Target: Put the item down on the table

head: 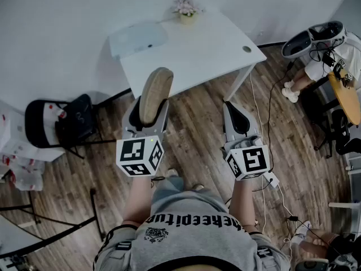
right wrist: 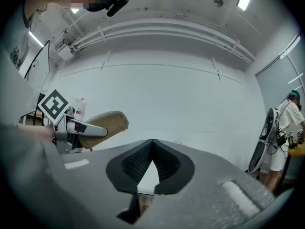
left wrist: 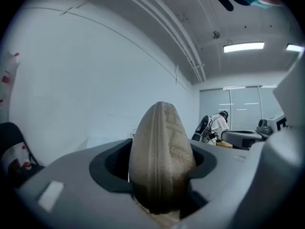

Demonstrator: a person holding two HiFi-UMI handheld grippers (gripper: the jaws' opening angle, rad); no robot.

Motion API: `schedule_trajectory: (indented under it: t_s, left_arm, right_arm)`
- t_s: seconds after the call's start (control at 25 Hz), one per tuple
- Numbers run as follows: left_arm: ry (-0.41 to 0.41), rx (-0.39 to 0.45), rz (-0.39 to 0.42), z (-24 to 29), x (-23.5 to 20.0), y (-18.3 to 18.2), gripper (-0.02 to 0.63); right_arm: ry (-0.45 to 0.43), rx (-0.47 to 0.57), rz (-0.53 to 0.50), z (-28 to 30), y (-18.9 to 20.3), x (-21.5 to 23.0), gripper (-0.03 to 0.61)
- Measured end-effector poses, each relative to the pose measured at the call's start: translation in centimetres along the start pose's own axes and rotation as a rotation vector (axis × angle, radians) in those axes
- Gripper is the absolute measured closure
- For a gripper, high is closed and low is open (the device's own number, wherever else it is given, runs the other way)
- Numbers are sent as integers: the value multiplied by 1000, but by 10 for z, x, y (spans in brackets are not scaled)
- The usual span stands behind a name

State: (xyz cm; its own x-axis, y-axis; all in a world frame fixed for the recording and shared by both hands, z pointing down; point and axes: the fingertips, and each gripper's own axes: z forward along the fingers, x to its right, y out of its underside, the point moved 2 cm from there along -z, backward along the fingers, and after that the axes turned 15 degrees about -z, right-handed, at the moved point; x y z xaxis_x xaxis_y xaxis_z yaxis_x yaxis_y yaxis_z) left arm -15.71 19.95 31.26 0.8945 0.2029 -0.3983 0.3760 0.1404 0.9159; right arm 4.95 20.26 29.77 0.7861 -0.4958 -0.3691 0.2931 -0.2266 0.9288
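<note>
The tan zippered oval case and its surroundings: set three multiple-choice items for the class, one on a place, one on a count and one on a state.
1. Where is the tan zippered oval case? A between the left gripper jaws; B on the black chair; C on the wooden floor.
2. How many times does a small pot of pink flowers appear on the white rectangular table? A none; B one; C three.
3. How do the jaws of the right gripper stand? A together, empty; B closed on the case; C wide apart.
Answers: 1 A, the jaws clamp its sides. 2 B, a single pot stands at the far edge. 3 A, the right gripper view shows the tips meeting with nothing between.
</note>
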Motion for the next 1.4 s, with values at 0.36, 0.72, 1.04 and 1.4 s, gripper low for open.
schedule_trajectory:
  t_s: [0.36, 0.72, 1.04, 1.4]
  left_arm:
    - [6, 15, 14, -3, -4, -8, 307]
    - [25, 22, 16, 11, -20, -17, 307]
    - [60, 30, 19, 28, -43, -27, 307]
    - [80, 9, 7, 54, -47, -22, 307]
  right_arm:
    - [9, -1, -8, 3, -5, -3, 578]
    - [29, 1, 9, 26, -3, -6, 578]
    - [54, 11, -1, 51, -6, -14, 578]
    - [90, -25, 17, 62, 12, 1, 578]
